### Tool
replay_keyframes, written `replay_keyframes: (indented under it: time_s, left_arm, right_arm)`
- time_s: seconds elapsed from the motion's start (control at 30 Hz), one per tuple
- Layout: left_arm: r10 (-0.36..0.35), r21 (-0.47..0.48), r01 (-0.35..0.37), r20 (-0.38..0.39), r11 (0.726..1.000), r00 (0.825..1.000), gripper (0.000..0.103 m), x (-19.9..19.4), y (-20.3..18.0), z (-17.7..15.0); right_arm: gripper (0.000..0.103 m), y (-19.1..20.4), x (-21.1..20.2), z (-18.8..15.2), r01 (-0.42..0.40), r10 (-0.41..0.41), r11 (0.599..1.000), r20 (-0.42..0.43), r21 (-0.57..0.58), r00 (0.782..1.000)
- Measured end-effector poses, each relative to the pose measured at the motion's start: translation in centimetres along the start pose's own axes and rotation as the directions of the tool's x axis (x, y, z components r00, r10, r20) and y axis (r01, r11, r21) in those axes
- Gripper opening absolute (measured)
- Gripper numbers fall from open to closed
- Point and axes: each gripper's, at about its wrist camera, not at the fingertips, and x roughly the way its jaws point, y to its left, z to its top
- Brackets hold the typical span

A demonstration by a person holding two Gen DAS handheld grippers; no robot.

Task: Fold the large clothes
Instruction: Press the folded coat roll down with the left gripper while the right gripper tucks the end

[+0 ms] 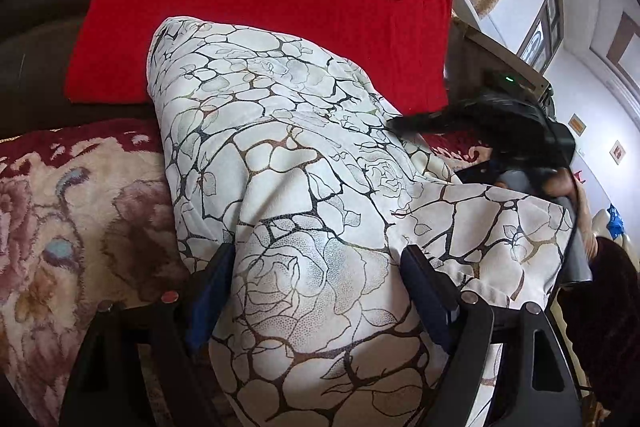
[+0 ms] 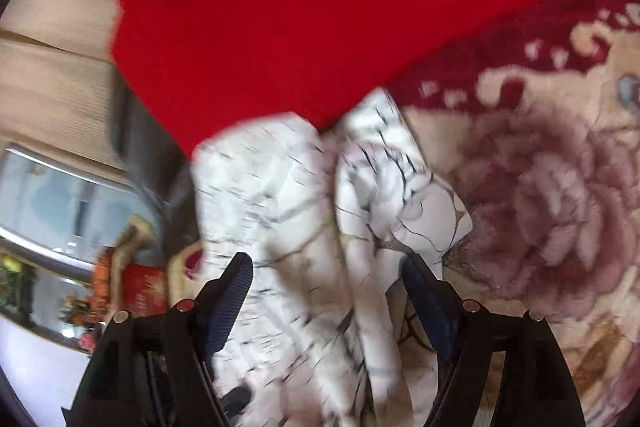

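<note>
The white patterned garment [image 1: 304, 163] lies on the floral blanket [image 1: 60, 211], beside a red cloth [image 1: 256, 7]. It passes under both tools: the left tool [image 1: 320, 259] and the right tool [image 2: 326, 267] stand wide open above it, gripping nothing.

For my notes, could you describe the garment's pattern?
White garment with dark cracked lines and roses; left wrist view.

Left gripper [image 1: 320, 263] jaws wide apart over a white garment with dark vein-and-rose print [image 1: 288, 155], heaped on a plush floral blanket [image 1: 80, 211], red fabric [image 1: 256, 3] behind it, the black right gripper [image 1: 460, 119] blurred at the garment's far edge.
</note>
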Motion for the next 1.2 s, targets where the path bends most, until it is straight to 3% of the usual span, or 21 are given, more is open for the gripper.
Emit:
replay_keyframes:
  time_s: [0.03,0.07,0.1,0.2,0.27,0.33,0.37,0.4,0.47,0.53,0.6,0.73,0.83,0.93,1.07,1.2]
  left_arm:
    - [0.003,0.002,-0.003,-0.001,1.0,1.0,0.082,-0.2,0.0,0.0]
    - [0.004,0.001,-0.004,-0.001,1.0,1.0,0.082,-0.4,0.1,0.1]
    - [0.006,-0.001,-0.006,0.0,1.0,1.0,0.082,-0.4,0.2,0.1]
    - [-0.001,-0.037,0.002,0.009,0.999,1.0,0.083,-0.8,0.8,0.2]
    - [-0.014,-0.06,0.015,0.016,0.998,1.0,0.083,-0.9,1.1,0.3]
    - [-0.008,-0.056,0.009,0.016,0.998,1.0,0.083,-0.8,1.0,0.3]
    - [0.009,-0.038,-0.008,0.013,0.999,1.0,0.083,-0.5,0.6,0.3]
    - [0.021,-0.022,-0.021,0.012,1.0,1.0,0.083,-0.4,0.2,0.3]
    - [0.008,-0.016,-0.008,0.011,1.0,1.0,0.083,-0.2,-0.3,0.6]
    - [0.0,-0.016,0.0,0.008,1.0,1.0,0.084,0.0,-0.6,0.7]
    - [0.002,-0.009,-0.002,0.002,1.0,1.0,0.084,0.0,-0.7,0.8]
    - [0.015,-0.026,-0.015,-0.014,1.0,1.0,0.084,-0.3,-0.3,1.3]
    - [0.031,-0.051,-0.032,-0.028,0.998,0.999,0.084,-0.8,0.0,1.9]
    - [0.031,-0.087,-0.033,-0.031,0.996,0.999,0.084,-1.7,0.6,2.2]
    - [0.069,-0.082,-0.068,0.008,0.994,0.998,0.085,-3.7,1.0,2.4]
    - [0.131,-0.078,-0.13,0.006,0.988,0.991,0.085,-4.3,1.7,2.1]
  right_arm:
    - [0.066,0.6,0.9,0.0,0.023,-0.023,0.999,-0.01,-0.023,1.0]
    - [0.033,1.6,1.5,0.3,0.022,-0.023,0.999,-0.016,-0.046,1.0]
    - [0.025,2.6,1.9,0.4,0.007,-0.009,0.997,-0.03,-0.074,1.0]
    - [0.019,5.5,1.0,0.0,-0.053,0.055,0.982,0.008,-0.182,0.998]
    - [0.016,7.5,-0.9,-0.7,-0.199,0.229,0.932,0.067,-0.303,0.971]
    - [0.015,7.6,-1.4,-1.3,-0.22,0.281,0.887,0.095,-0.406,0.955]
    - [0.015,6.6,-0.9,-1.1,-0.217,0.274,0.89,0.089,-0.402,0.958]
    - [0.015,4.9,-0.1,-0.7,-0.202,0.249,0.909,0.087,-0.365,0.965]
    - [0.015,-0.7,1.9,0.6,-0.104,0.122,0.975,0.081,-0.198,0.989]
    - [0.011,-5.1,2.3,0.6,-0.117,0.123,0.991,0.079,-0.071,0.989]
    - [0.012,-6.4,1.8,0.1,-0.141,0.145,0.989,0.097,-0.04,0.985]
    - [0.019,-4.6,1.9,1.0,-0.077,0.078,0.997,0.052,-0.016,0.996]
    - [0.019,-0.9,-0.2,0.5,-0.015,0.023,0.995,0.082,-0.097,0.996]
    - [0.019,3.3,-3.2,-1.0,0.092,-0.062,0.963,0.123,-0.255,0.99]
    - [0.019,9.3,-5.8,-4.0,0.099,-0.034,0.89,0.152,-0.445,0.988]
    - [0.019,13.2,-4.9,-7.3,0.092,-0.065,0.821,0.068,-0.563,0.996]
